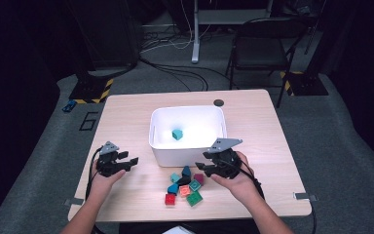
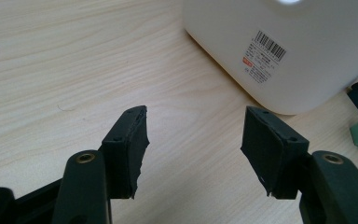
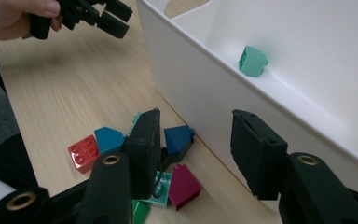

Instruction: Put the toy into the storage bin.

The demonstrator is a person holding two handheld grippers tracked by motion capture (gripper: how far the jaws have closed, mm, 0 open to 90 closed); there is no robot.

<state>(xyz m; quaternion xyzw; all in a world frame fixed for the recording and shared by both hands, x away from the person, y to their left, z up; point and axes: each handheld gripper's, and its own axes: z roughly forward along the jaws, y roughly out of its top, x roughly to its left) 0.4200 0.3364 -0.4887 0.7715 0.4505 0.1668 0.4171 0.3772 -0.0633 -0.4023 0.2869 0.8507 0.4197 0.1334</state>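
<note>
One teal block point(image 1: 177, 134) – angular, studded – inside white bin point(image 1: 158, 141).

Table point(image 1: 126, 109): pale wood-grain top, matt, smooth, fine streaks in the grain. Bin point(image 1: 158, 146): white plastic, smooth, soft sheen on the walls; a paper label point(image 2: 264, 62) with printed barcode was stuck to its outer side. Teal brick point(image 3: 252, 61) inside the bin: moulded plastic, satin. Bricks point(image 1: 185, 186) on the table: hard plastic, glossy, with studded tops on the red brick point(image 3: 84, 152). Left gripper point(image 2: 193, 140) and right gripper point(image 3: 195, 151): black matt plastic jaws, pads faced with dull rubbery sheet, ragged at the edges; brass-coloured metal rivets at the joints. Floor point(image 1: 350, 161): grey, rough, carpet-like.
</note>
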